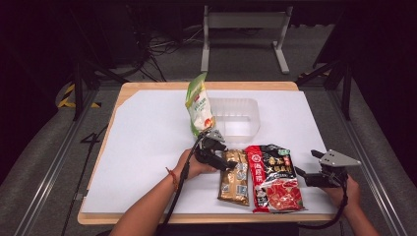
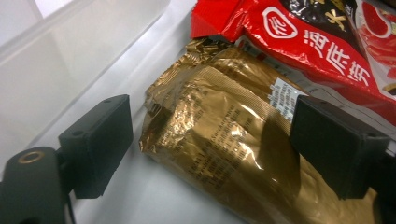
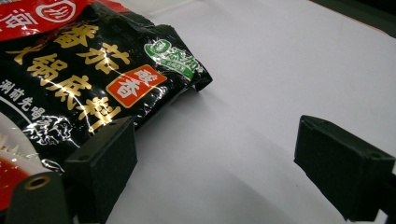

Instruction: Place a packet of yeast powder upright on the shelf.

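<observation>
The crinkled gold foil packet (image 2: 224, 140) is lying flat on the white-covered tabletop (image 1: 147, 162), near my side of it, touching or just beside the glossy red-and-black sauce pouch (image 1: 275, 179) on its right. My left claw (image 1: 223, 164) is hovering at the packet's far end, pointing toward the pouch. In the left gripper view, its black jaws are standing wide apart, straddling the packet's top edge: the gold foil is lying between them, one jaw over the bare white surface and the other above the foil, with neither pad pressing on it. Just beyond that edge, the clear plastic rectangular tub (image 1: 236, 118) is sitting near the tabletop's middle. A tall green-and-white snack bag (image 1: 199, 105) is standing upright against the tub's left wall, just behind my left claw. My right claw (image 1: 305, 164) is resting low beside the pouch's right edge, its jaws spread apart with nothing but white surface between them; in the right gripper view, one jaw is lying close against the pouch's black corner (image 3: 93, 93).
</observation>
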`<state>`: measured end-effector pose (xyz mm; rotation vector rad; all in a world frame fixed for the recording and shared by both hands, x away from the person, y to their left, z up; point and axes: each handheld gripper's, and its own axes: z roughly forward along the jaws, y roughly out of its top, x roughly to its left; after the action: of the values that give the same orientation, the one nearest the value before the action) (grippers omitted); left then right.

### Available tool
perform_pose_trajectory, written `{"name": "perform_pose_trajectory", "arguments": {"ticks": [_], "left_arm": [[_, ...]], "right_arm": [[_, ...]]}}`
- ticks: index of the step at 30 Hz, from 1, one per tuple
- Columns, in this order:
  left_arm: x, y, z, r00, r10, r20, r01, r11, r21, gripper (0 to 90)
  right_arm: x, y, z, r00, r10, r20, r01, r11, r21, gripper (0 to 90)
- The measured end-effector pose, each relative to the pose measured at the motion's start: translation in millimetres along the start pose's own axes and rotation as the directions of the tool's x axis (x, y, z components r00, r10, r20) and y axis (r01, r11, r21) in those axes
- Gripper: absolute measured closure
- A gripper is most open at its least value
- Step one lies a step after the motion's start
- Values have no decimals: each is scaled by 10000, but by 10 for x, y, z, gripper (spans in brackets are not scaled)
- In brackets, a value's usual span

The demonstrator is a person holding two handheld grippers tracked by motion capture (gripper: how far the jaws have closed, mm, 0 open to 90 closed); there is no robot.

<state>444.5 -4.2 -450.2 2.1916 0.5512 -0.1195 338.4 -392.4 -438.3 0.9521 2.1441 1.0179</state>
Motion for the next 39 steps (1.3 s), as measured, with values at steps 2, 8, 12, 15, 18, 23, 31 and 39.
{"name": "perform_pose_trajectory", "arguments": {"ticks": [2,8,12,15,18,23,31,39], "left_arm": [[13,2,19,9999,-56,123,56,10000,6,126],[-17,-4,13,9998,-84,203,84,10000,3,237],[-10,-18,-16,9988,-423,249,430,9987,-281,381],[3,-36,-56,9978,-659,-93,652,9957,-663,530],[33,-56,-75,9957,-922,-84,911,9919,-883,704],[-26,-75,-123,9942,-971,-464,900,9866,-1360,818],[-141,-32,-337,9933,-905,-716,710,9683,-2397,856],[-277,40,-695,9943,-644,-848,277,9252,-3784,871]], "right_arm": [[3,1,3,10000,-25,2,25,10000,32,134],[4,1,4,10000,-45,-11,45,10000,38,134],[4,0,4,10000,-57,-14,57,10000,35,134],[7,2,6,10000,-67,-14,67,10000,57,134],[9,1,6,10000,-73,-30,74,10000,57,134],[6,1,5,10000,-82,-31,82,10000,55,134],[6,-2,-2,10000,-59,-78,59,10000,11,134],[3,-1,-2,9999,-77,-73,77,10000,-1,134]]}}
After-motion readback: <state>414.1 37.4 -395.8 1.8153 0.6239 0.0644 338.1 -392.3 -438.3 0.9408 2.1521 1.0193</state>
